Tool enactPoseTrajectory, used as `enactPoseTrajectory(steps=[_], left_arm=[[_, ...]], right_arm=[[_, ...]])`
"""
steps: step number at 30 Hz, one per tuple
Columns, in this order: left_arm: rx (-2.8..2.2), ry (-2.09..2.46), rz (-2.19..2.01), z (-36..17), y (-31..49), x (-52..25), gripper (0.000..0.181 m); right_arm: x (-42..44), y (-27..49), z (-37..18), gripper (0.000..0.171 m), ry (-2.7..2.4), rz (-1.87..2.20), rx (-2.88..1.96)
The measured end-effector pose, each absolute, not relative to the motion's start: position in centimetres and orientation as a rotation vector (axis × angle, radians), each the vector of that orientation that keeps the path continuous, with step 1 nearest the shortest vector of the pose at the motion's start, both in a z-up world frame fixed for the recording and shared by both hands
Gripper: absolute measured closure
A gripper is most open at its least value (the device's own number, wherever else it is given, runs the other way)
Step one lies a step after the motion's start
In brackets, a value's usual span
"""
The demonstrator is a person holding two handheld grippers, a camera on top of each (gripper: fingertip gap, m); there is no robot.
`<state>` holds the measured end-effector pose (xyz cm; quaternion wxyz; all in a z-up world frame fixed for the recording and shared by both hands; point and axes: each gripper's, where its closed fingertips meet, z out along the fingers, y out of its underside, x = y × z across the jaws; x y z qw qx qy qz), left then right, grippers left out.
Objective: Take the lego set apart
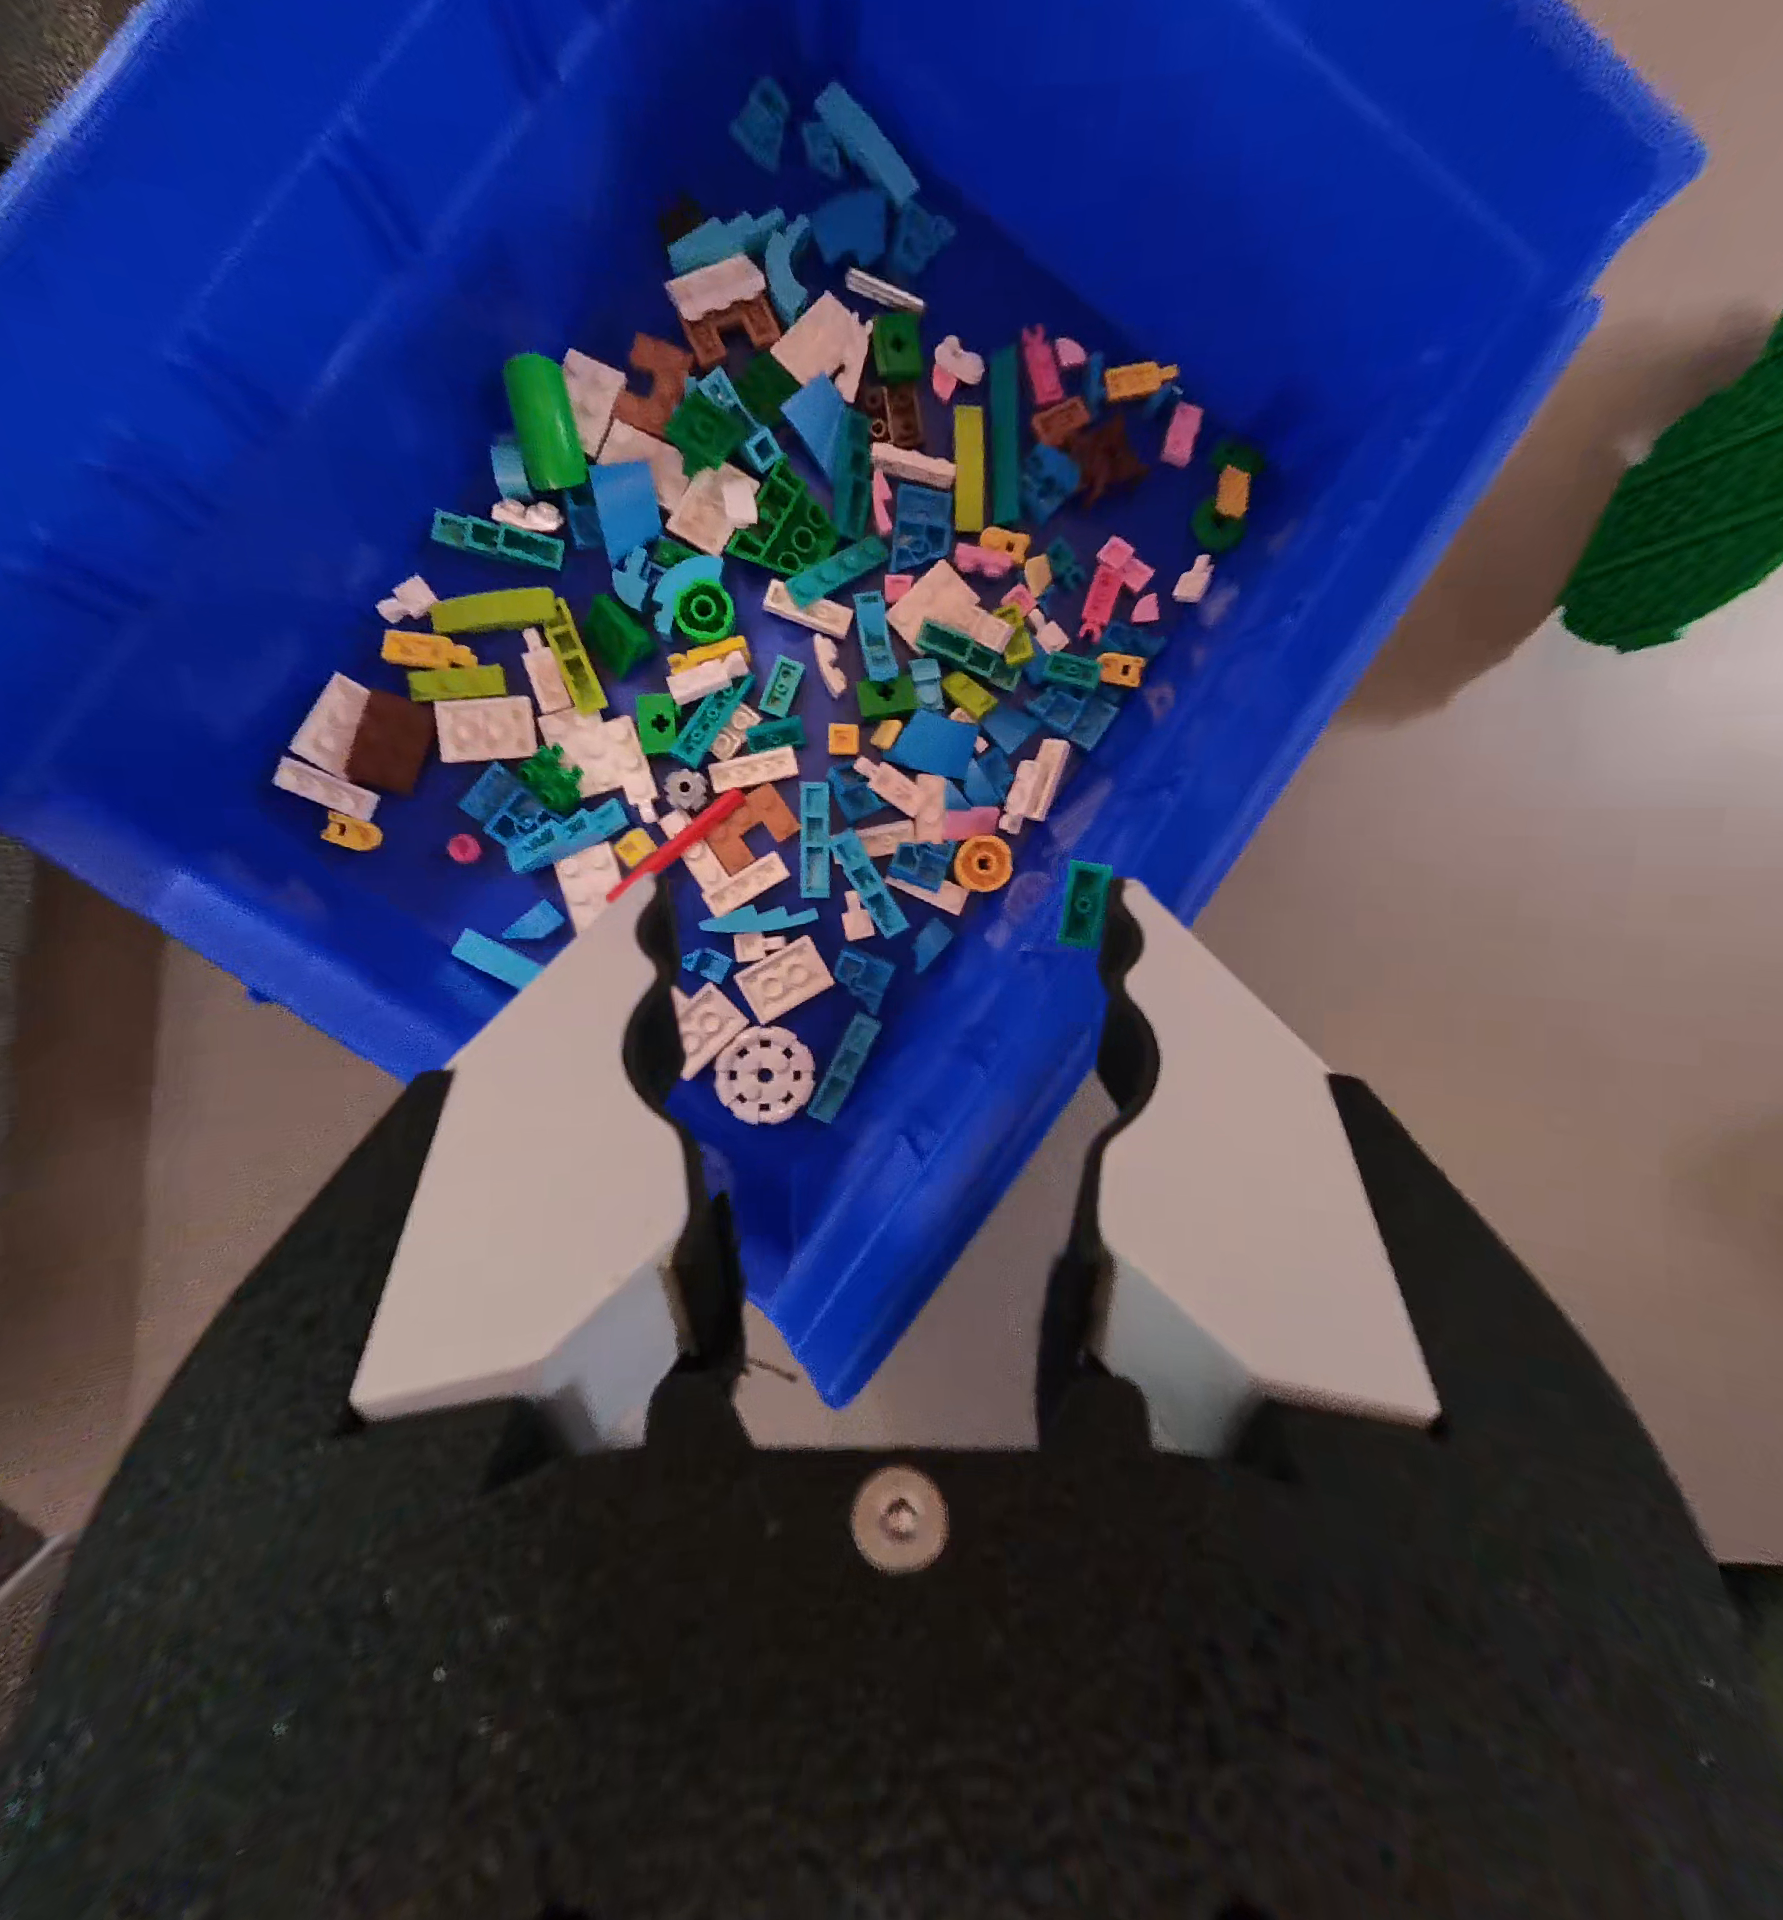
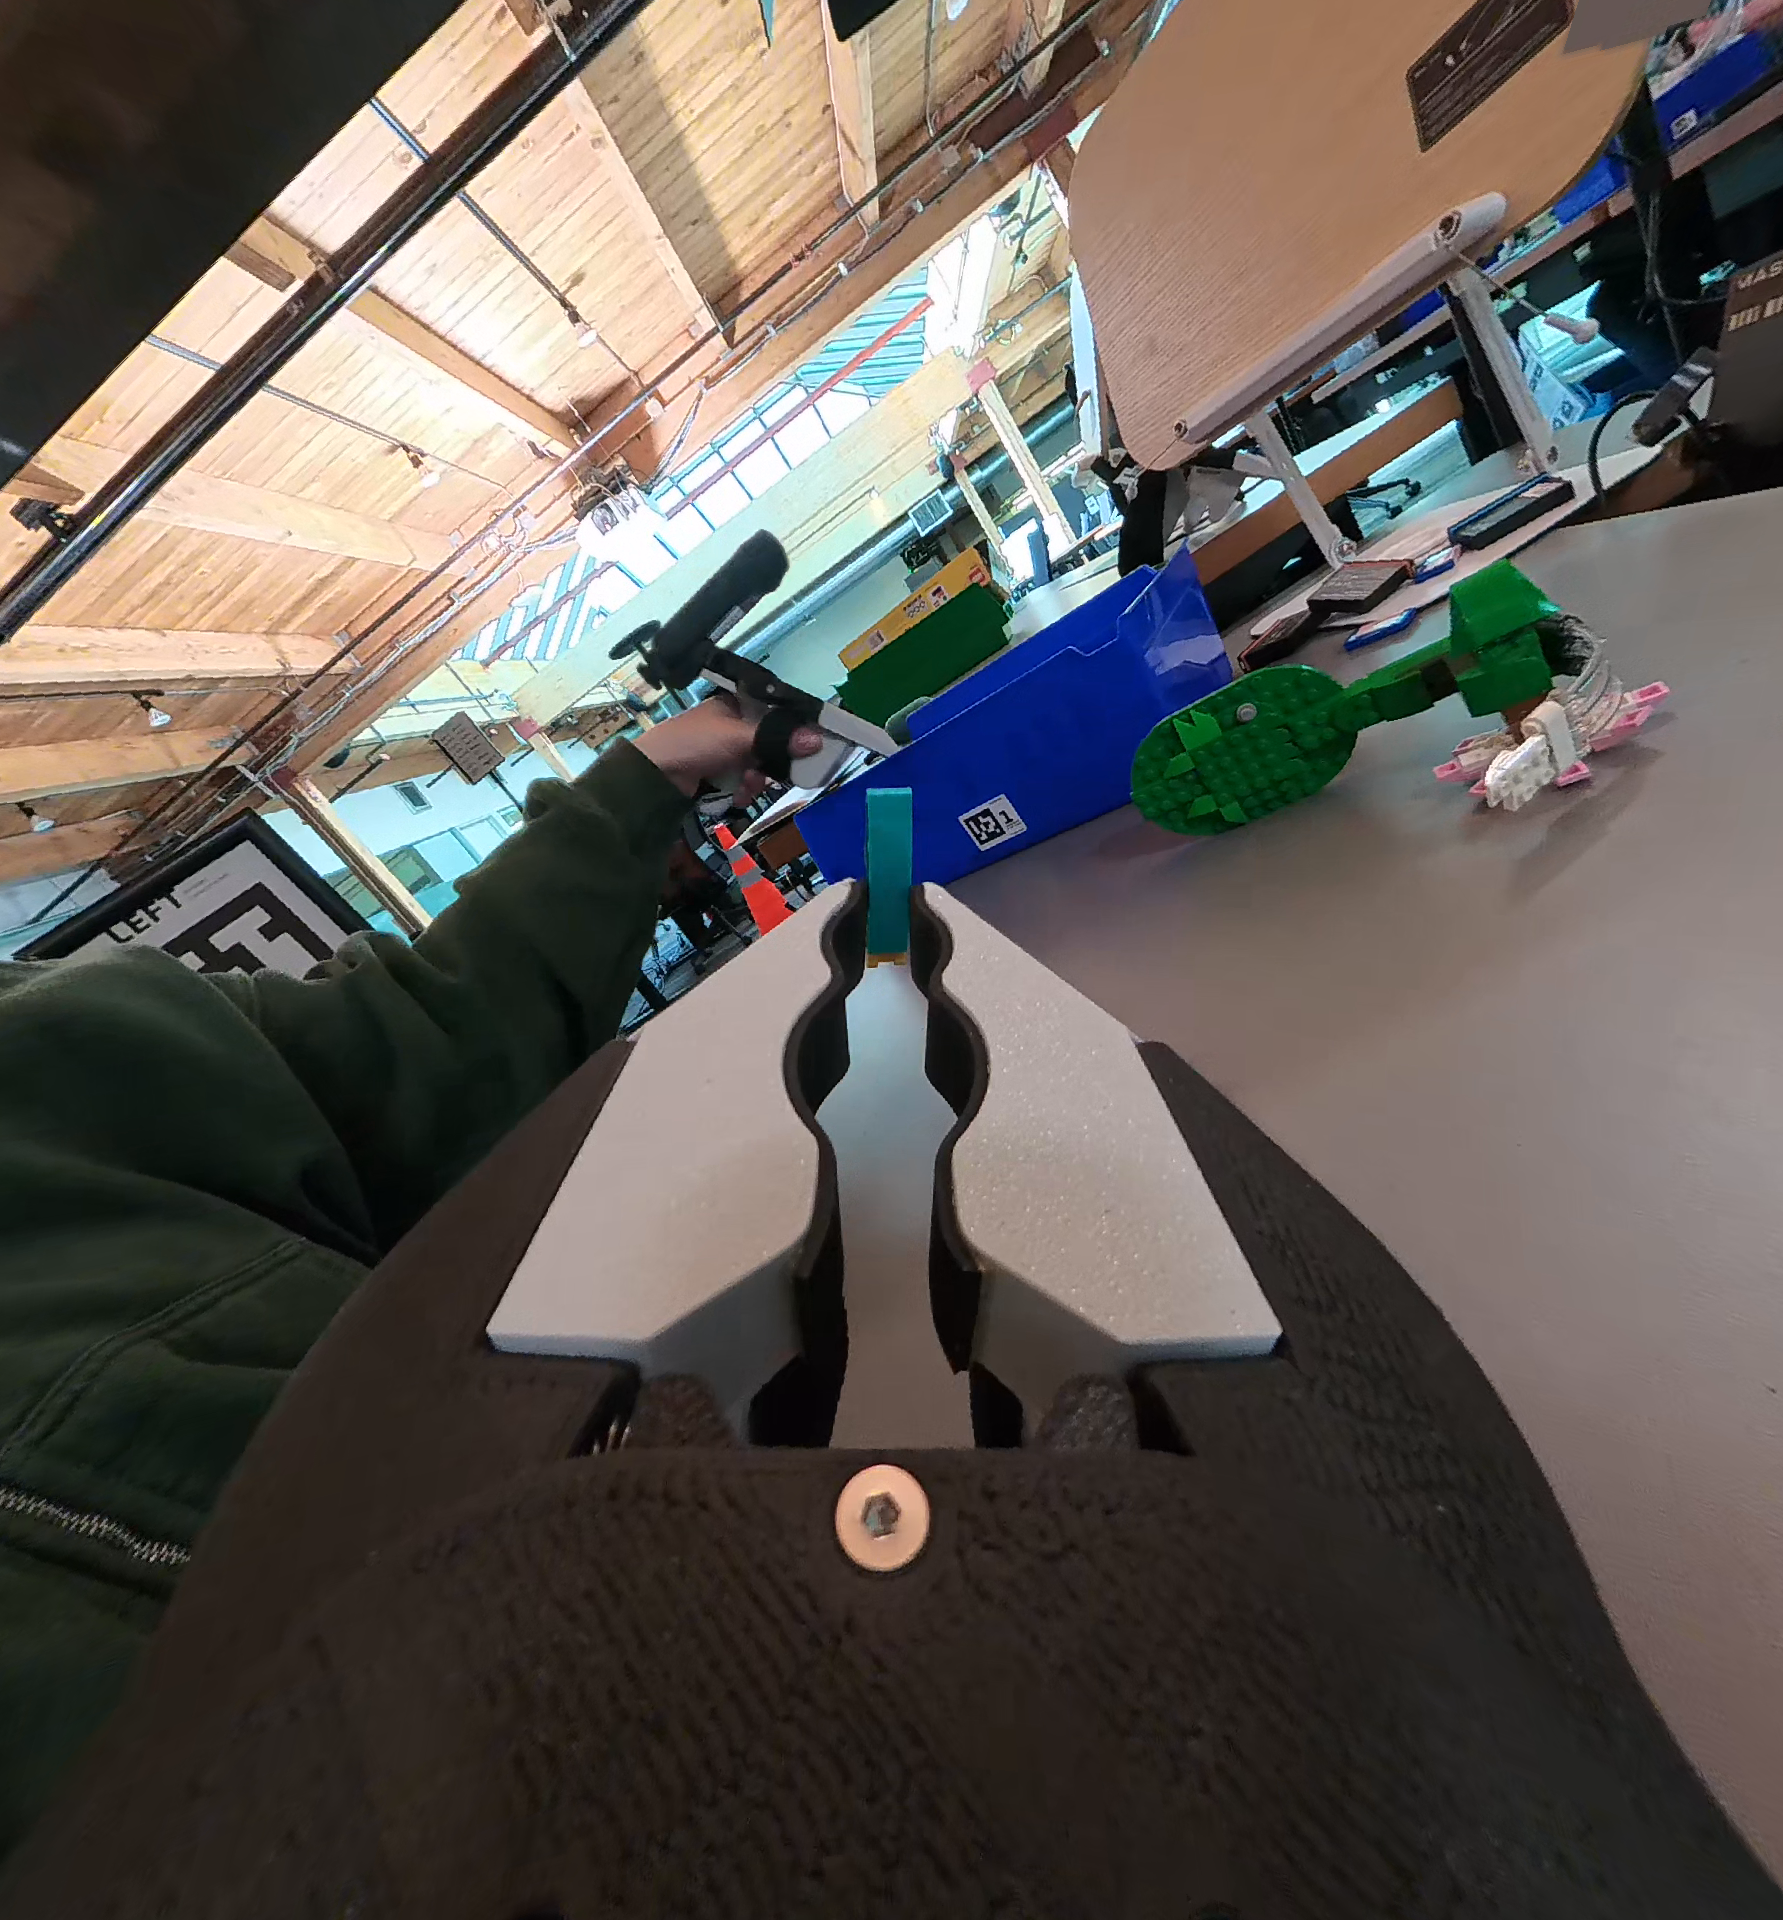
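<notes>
In the left wrist view my left gripper (image 1: 887,914) is open above the near corner of a blue bin (image 1: 243,416) that holds many loose Lego pieces (image 1: 762,623). A small green plate (image 1: 1084,902) sits right at the tip of its right finger; I cannot tell if they touch. In the right wrist view my right gripper (image 2: 887,920) is shut on a teal Lego piece (image 2: 887,862), held upright above the grey table (image 2: 1386,1039). The green Lego set (image 2: 1282,732), with pink and white parts (image 2: 1531,764), lies on the table beside the bin (image 2: 1022,748).
A hand in a dark green sleeve (image 2: 399,1039) holds the left gripper (image 2: 871,740) over the bin. Small flat boxes (image 2: 1365,587) lie at the table's far edge. The green set's edge shows right of the bin (image 1: 1718,457). There is about 45 cm between the tips of the two grippers. The green Lego set (image 2: 1282,732) is about equally far from each gripper, around 25 cm.
</notes>
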<state>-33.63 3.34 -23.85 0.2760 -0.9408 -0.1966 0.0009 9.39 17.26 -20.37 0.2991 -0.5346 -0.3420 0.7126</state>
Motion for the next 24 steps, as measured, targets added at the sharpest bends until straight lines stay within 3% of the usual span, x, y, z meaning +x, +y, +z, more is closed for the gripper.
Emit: enactPoseTrajectory(steps=[9,12,15,17,20,24], left_arm=[[-2.508,-0.6,-0.145,-22.5,2.4,-32.9,0.096],[-2.331,-0.533,-0.21,-19.5,4.4,-31.0,0.104],[-2.09,-0.234,-0.463,-15.0,8.4,-21.2,0.111],[-2.048,0.085,-0.506,-15.0,9.7,-12.4,0.115],[-1.915,0.513,-0.249,-17.3,11.3,-1.9,0.122],[-1.623,0.802,0.18,-19.0,13.3,5.6,0.132]], right_arm=[[9.4,17.2,-20.3,0.166,-0.908,1.894,-1.417],[9.4,17.2,-20.1,0.166,-0.898,1.901,-1.406],[9.4,16.6,-19.1,0.166,-0.865,1.963,-1.359],[9.4,16.1,-18.3,0.166,-0.816,2.056,-1.316],[9.3,15.7,-17.7,0.166,-0.76,2.157,-1.291],[9.3,15.5,-17.5,0.166,-0.736,2.203,-1.284]])
